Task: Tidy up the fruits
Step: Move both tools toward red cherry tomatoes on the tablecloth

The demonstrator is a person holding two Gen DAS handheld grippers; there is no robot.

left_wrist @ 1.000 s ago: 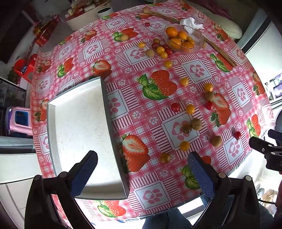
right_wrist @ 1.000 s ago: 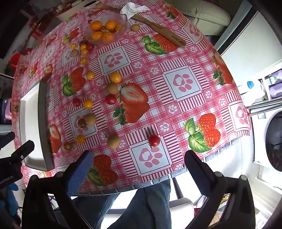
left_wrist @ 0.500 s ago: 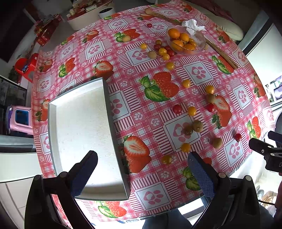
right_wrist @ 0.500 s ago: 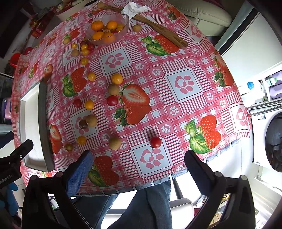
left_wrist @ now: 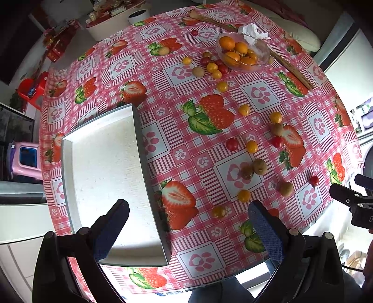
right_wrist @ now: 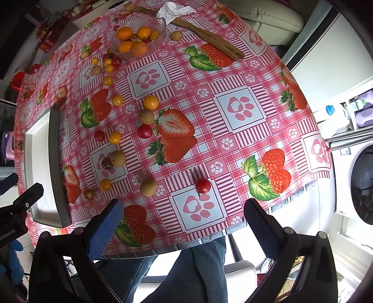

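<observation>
Hovering above the near table edge (right_wrist: 209, 237) with both sets of tongs spread wide and holding nothing: left gripper (left_wrist: 186, 223) hanging over the near right corner of the white tray (left_wrist: 70, 177), right gripper (right_wrist: 184, 221) hanging over the tablecloth (right_wrist: 233, 77) just short of a red tomato (right_wrist: 203, 185). Lying scattered between tray and far glass bowl (left_wrist: 263, 50): small yellow, red and brown fruits (left_wrist: 251, 146), mostly apart, a brown pair (left_wrist: 260, 166) touching. Holding oranges in the bowl, near a wooden stick (right_wrist: 209, 37) and crumpled tissue (right_wrist: 173, 9). Leaving open cloth right of the fruits, up to the table's right rim
</observation>
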